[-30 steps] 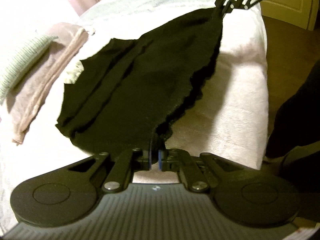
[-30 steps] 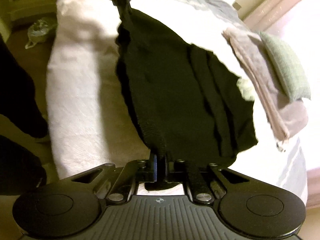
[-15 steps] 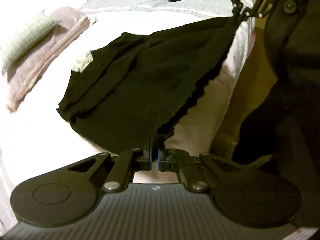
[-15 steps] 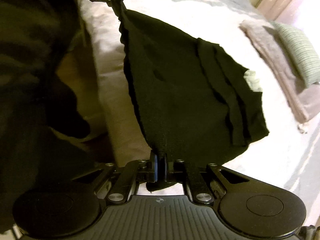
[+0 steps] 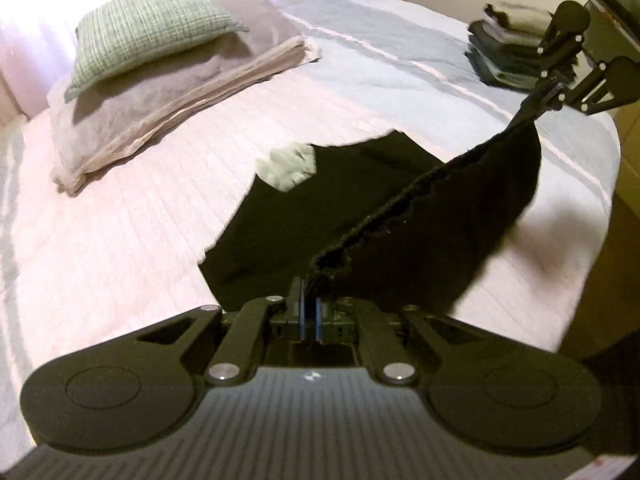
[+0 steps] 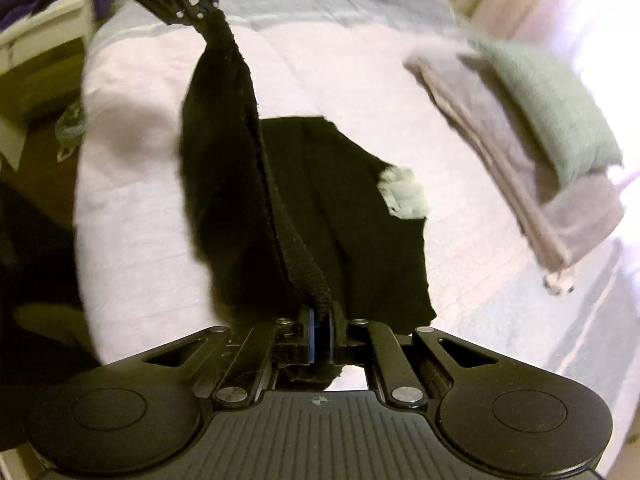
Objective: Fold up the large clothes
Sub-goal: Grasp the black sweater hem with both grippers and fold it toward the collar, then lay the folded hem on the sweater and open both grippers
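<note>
A large black knit garment [image 5: 400, 208] [image 6: 320, 184] is stretched between both grippers above a pink quilted bed. My left gripper [image 5: 308, 304] is shut on one corner of its ribbed hem. My right gripper [image 6: 320, 320] is shut on the other corner, and shows in the left wrist view at top right [image 5: 538, 102]. The hem runs taut between them, lifted off the bed. The far part of the garment lies flat on the bed, with a pale label or lining [image 5: 288, 164] [image 6: 404, 196] showing at its far edge.
A stack of folded beige blankets [image 5: 168, 96] [image 6: 520, 152] topped by a green pillow [image 5: 148, 28] [image 6: 552, 108] sits farther up the bed. A pile of folded dark clothes [image 5: 504, 60] lies near the bed's far corner. The bed's edge and wooden floor [image 6: 36, 92] run alongside.
Both grippers have risen and carried the held hem forward over the bed, so the garment now doubles over itself. The person's dark clothing has left the views.
</note>
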Action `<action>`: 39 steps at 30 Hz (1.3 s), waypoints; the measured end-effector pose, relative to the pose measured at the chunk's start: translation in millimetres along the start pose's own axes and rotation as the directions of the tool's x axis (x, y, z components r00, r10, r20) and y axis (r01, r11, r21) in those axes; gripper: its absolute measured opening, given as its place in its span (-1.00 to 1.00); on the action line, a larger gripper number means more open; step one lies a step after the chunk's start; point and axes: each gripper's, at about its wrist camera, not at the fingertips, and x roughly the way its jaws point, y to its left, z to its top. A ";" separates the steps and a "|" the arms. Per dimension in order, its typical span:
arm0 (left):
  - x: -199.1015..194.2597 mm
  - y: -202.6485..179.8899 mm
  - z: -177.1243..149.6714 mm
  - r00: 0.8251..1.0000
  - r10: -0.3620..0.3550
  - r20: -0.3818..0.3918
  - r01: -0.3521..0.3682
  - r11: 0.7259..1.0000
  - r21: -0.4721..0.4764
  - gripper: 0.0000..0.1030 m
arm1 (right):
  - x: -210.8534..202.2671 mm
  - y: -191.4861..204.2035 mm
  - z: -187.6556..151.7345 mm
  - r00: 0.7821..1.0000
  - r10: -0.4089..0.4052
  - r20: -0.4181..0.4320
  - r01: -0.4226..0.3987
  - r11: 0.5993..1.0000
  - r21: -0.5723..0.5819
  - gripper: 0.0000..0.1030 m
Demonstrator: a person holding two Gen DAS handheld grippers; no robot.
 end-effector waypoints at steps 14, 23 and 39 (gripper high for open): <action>190.0 156.8 59.8 0.970 -0.190 -0.151 0.161 0.969 -0.189 -0.95 | 149.6 -182.1 51.0 0.980 0.130 -0.149 -0.106 0.982 0.159 -0.95; 264.7 188.6 56.3 0.958 -0.183 -0.219 0.119 0.954 -0.277 -0.95 | 229.2 -241.7 43.0 0.966 0.230 -0.114 -0.197 0.948 0.249 -0.95; 272.8 229.2 30.8 0.982 -0.054 -0.183 -0.030 0.904 -0.426 -0.70 | 235.1 -292.3 -33.0 0.996 0.019 -0.088 0.046 0.740 0.671 -0.30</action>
